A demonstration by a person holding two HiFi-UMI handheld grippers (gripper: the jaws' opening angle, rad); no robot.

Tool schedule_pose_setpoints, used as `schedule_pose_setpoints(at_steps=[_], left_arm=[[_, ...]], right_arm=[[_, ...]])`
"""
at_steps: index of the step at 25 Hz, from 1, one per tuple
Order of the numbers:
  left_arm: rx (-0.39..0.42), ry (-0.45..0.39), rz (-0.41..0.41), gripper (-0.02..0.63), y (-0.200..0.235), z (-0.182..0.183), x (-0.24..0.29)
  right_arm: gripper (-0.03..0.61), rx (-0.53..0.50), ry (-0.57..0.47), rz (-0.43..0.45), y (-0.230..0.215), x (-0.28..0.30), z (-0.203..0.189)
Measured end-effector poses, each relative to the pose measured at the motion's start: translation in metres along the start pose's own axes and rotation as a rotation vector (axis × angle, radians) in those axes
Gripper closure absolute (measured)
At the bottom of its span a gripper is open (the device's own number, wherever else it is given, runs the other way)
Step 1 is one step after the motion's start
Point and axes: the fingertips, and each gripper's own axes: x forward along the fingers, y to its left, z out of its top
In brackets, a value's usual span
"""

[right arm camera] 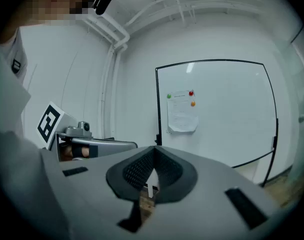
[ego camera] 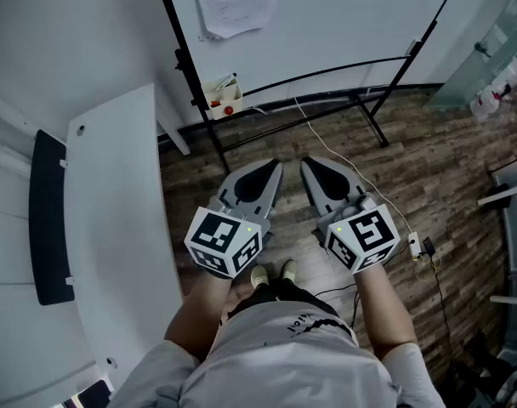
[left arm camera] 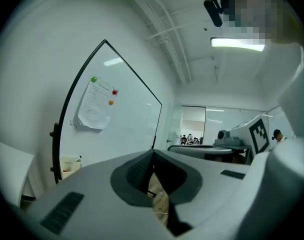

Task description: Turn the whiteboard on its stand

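The whiteboard [ego camera: 352, 15] stands ahead of me in a black frame on a black stand [ego camera: 371, 109], with a paper sheet [ego camera: 233, 2] pinned to it by magnets. It fills the background in the left gripper view [left arm camera: 132, 119] and the right gripper view [right arm camera: 227, 114]. My left gripper [ego camera: 275, 165] and right gripper [ego camera: 307, 161] hang side by side in front of my body. Both point at the board from well short of it. In each gripper view the jaws meet at the tip, left [left arm camera: 153, 152] and right [right arm camera: 154, 148]. Both are shut and hold nothing.
A white desk [ego camera: 114, 228] with a dark panel [ego camera: 48, 219] runs along my left. A small tray of markers [ego camera: 223, 92] hangs on the stand's left post. A cable [ego camera: 386, 201] and adapter [ego camera: 416, 246] lie on the wood floor to the right. Glass partition [ego camera: 488, 49] at far right.
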Motion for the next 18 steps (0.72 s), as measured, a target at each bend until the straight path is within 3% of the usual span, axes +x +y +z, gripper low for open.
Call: schedule_pose_setpoints(at_steps=[8,18], left_arm=[[-0.002,0.008,0.064,0.607,-0.016,-0.004,0.021],[0.060,0.018,0.218,0.607,0.037,-0.005,0.001]], right_arm=[[0.568,0.034,-0.008,0.065,-0.027,-0.012,0.007],[0.568,0.107,-0.069,0.211,-0.014,0.015,0.009]])
